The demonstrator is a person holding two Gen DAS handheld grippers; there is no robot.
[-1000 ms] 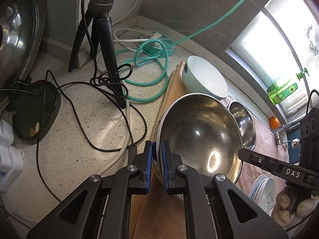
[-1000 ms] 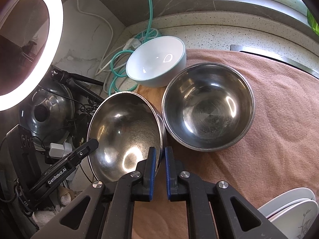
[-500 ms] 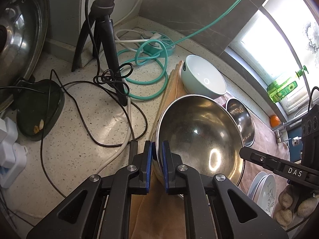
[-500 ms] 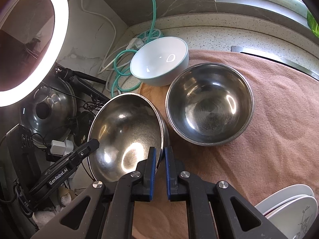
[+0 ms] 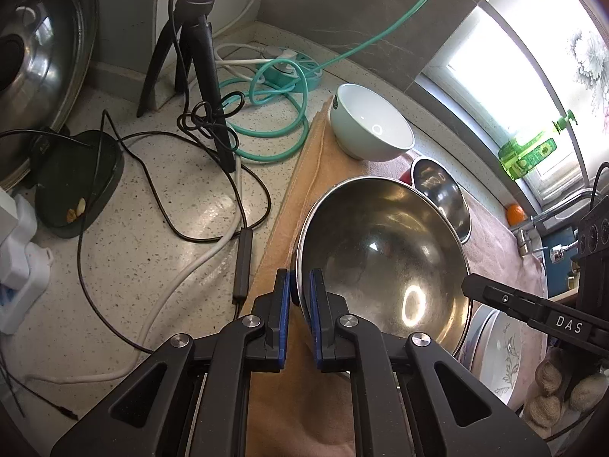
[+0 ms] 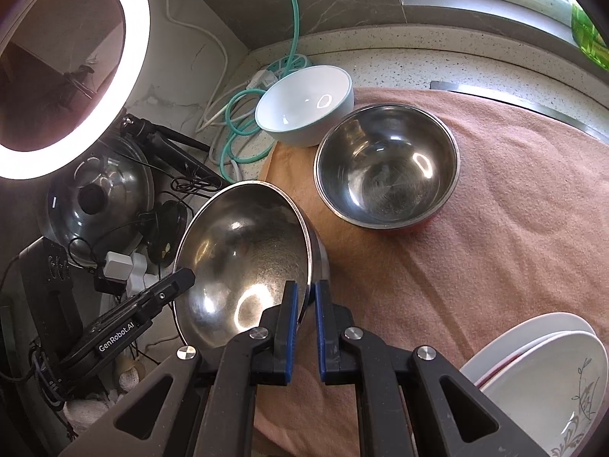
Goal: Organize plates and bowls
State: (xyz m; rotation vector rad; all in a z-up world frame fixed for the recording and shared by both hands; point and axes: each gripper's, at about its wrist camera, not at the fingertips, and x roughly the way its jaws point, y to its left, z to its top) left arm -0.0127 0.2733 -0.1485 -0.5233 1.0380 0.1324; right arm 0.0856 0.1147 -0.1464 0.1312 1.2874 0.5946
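A: Status check. Where is the large steel bowl [image 6: 243, 255]?

B: Held above the pink towel [image 6: 495, 228], tilted. The left gripper [image 5: 300, 304] is clamped on its rim at 9 o'clock of the bowl; the right gripper [image 6: 306, 304] is clamped on the opposite rim. Both sets of jaws are nearly closed, with only thin metal between the blue pads.

A: Failure modes?

B: Three, in my judgement. First: polished rim, narrow pads; if either hand twists, the bowl may pivot and slip. Second: the smaller steel bowl [image 6: 386, 165] sits at 1 o'clock from the right gripper, close by; a low pass could strike it or the white ceramic bowl [image 6: 304, 108] behind it. Third: the stacked plates [image 6: 540, 384] at 4 o'clock could be clipped.
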